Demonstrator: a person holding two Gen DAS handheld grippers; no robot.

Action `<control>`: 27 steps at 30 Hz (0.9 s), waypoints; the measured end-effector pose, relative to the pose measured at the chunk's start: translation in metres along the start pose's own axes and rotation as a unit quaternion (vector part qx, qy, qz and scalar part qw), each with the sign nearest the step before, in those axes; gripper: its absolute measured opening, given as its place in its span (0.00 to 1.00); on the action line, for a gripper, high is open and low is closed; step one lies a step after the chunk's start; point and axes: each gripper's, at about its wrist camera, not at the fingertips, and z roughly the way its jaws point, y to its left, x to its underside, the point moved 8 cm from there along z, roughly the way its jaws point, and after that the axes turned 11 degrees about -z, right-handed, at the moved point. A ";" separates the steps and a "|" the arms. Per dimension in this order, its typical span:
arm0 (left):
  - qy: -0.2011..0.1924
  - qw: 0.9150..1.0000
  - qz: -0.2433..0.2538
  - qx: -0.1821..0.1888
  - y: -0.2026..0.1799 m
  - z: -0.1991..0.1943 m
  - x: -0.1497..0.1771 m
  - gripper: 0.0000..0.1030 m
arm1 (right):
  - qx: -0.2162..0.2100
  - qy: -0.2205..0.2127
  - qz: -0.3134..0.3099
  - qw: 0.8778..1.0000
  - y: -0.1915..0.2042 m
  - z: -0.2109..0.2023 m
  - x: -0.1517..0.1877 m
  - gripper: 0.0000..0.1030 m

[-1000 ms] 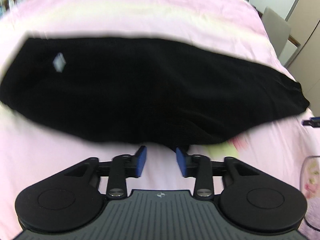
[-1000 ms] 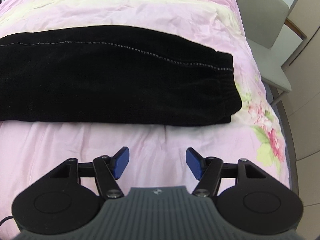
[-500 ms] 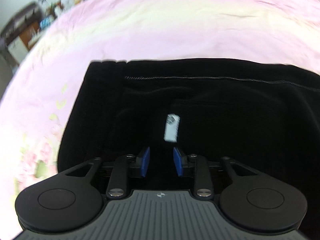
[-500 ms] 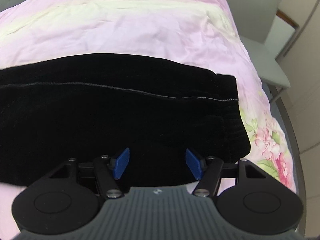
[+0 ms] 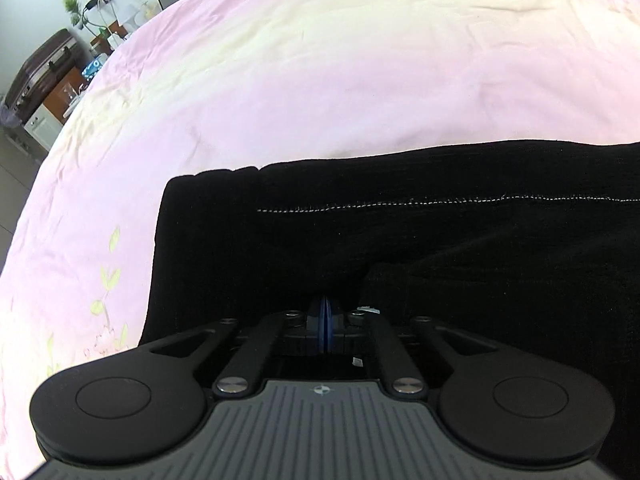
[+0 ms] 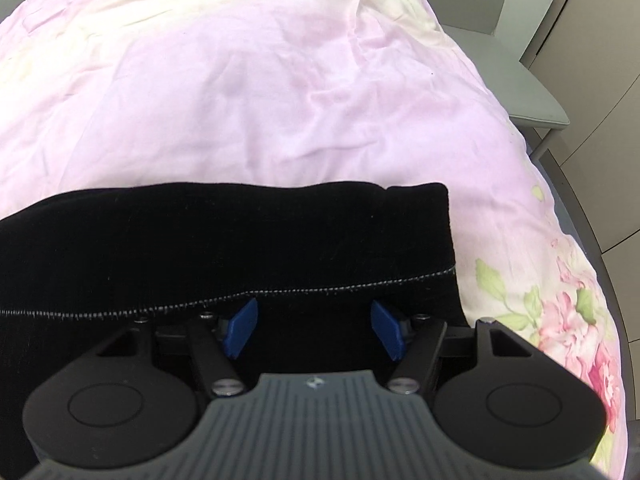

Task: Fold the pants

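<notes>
Both tools sit low over the black pants (image 5: 400, 240), which lie flat on the bed's pink cover (image 5: 320, 72). Left tool (image 5: 325, 326) has its blue pads pressed together at 6 o'clock in its view; its jaws have just been closing, and whether they pinch any cloth I cannot tell. A small white tag (image 5: 370, 310) peeks out just beside it, at 3 o'clock from the pads. Right tool (image 6: 314, 330) is spread wide over the pants (image 6: 224, 240), with cloth under the gap and nothing gripped. A gray chair (image 6: 516, 76) stands at 2 o'clock past the bed edge. A dark suitcase (image 5: 42, 66) and a green plant (image 5: 72, 4) are far off at 10 o'clock. A second ago both tools were back over bare pink cover, short of the pants; now black cloth fills the space beneath them.
</notes>
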 end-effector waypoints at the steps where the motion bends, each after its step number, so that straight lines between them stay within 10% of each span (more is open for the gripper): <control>1: 0.004 1.000 -0.003 -0.001 0.001 -0.002 -0.001 0.07 | 0.001 -0.001 0.000 1.000 0.000 -0.002 0.000 0.58; 5: 0.004 1.000 0.018 -0.010 0.000 -0.024 0.000 0.09 | -0.001 -0.002 -0.017 1.000 -0.001 -0.020 0.009 0.57; 9: -0.033 0.998 0.044 -0.004 -0.009 -0.056 0.000 0.32 | -0.030 -0.011 -0.005 0.999 -0.014 -0.054 0.026 0.58; 17: -0.040 0.991 0.067 0.112 -0.081 -0.136 0.033 0.32 | -0.083 -0.023 0.099 0.991 -0.054 -0.098 0.071 0.57; 27: -0.006 0.960 0.102 0.262 -0.237 -0.202 0.092 0.32 | -0.137 -0.015 0.208 0.968 -0.077 -0.064 0.102 0.56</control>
